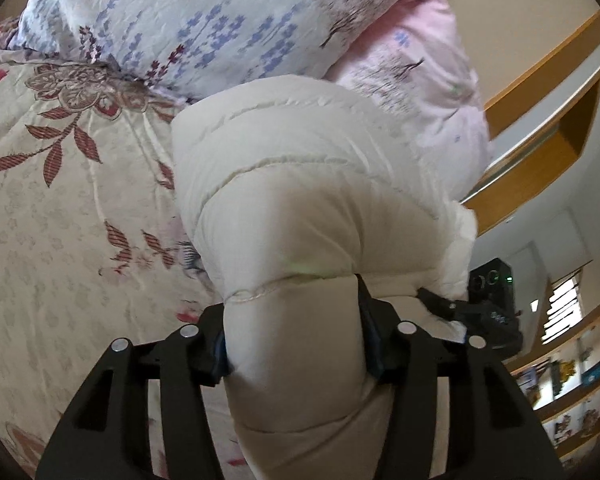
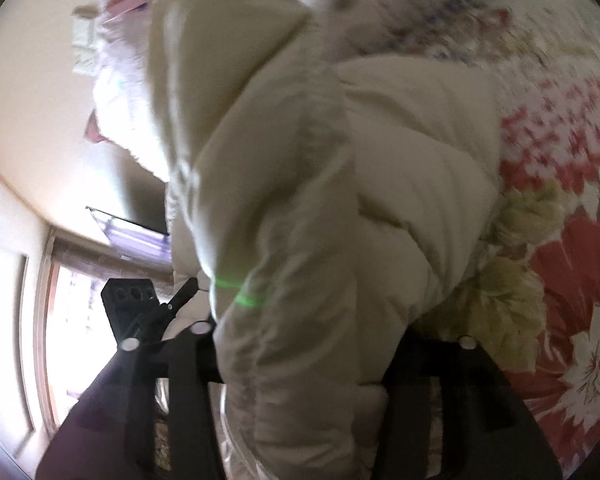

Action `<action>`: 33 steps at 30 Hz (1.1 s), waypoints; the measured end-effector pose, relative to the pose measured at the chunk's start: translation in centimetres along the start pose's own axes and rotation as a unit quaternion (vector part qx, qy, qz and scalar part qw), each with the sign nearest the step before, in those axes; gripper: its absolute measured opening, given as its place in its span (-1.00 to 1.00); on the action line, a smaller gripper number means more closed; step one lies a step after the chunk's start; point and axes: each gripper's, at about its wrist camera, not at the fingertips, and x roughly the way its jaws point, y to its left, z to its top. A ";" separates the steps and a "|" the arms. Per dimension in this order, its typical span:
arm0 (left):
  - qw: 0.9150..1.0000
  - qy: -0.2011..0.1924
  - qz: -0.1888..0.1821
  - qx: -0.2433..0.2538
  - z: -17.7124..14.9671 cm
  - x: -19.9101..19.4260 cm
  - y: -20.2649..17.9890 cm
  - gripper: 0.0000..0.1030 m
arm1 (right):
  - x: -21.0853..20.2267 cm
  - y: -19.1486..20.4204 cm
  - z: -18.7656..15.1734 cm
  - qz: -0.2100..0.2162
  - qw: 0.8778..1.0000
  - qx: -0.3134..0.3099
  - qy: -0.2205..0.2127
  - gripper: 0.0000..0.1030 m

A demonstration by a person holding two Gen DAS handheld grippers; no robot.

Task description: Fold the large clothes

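Left wrist view: black left gripper [image 1: 292, 344] pinches a thick roll of the cream quilted puffer jacket [image 1: 300, 184], lifted above the floral bedspread [image 1: 60, 208]. Right wrist view, blurred: right gripper [image 2: 300, 364] likewise clamps the jacket. Advisable: move both grips level, laying the fold squarely.

The right gripper [image 2: 300, 364] clamps a thick fold of the cream puffer jacket [image 2: 320, 184]; the floral bedspread [image 2: 572, 264] lies to its right, blurred.
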 end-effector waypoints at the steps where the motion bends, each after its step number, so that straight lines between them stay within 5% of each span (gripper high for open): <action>1: 1.000 0.004 0.007 -0.003 0.1 0.4 0.2 0.12 | 0.4 0.6 0.6 -0.005 1.000 0.009 0.001 0.10; 5: 1.000 0.001 0.012 -0.008 0.4 -0.2 0.0 0.19 | -1.5 1.6 0.4 -0.071 0.997 -0.021 -0.019 0.45; 11: 0.996 -0.062 0.046 0.039 0.3 -4.7 -2.5 0.20 | -8.5 3.0 1.7 -0.118 0.982 -0.055 -0.134 0.57; 14: 0.990 -0.088 0.061 0.094 -1.1 -6.6 -5.5 0.20 | -9.1 3.7 3.2 -0.118 0.979 -0.050 -0.157 0.56; 19: 0.978 -0.084 0.075 0.176 -4.2 -7.2 -10.0 0.20 | -6.0 6.0 5.0 -0.134 0.978 -0.063 -0.147 0.18; 21: 0.975 -0.070 0.083 0.193 -5.0 -6.7 -10.9 0.20 | -4.5 6.1 4.8 -0.136 0.979 -0.074 -0.133 -0.46; 23: 0.971 -0.060 0.101 0.209 -5.6 -6.0 -11.3 0.20 | -3.9 6.4 4.5 -0.161 0.972 -0.089 -0.144 -0.63; 33: 0.965 -0.027 0.133 0.222 -6.2 -2.7 -10.4 0.21 | -1.0 3.4 5.0 -0.274 0.949 -0.057 -0.147 -0.73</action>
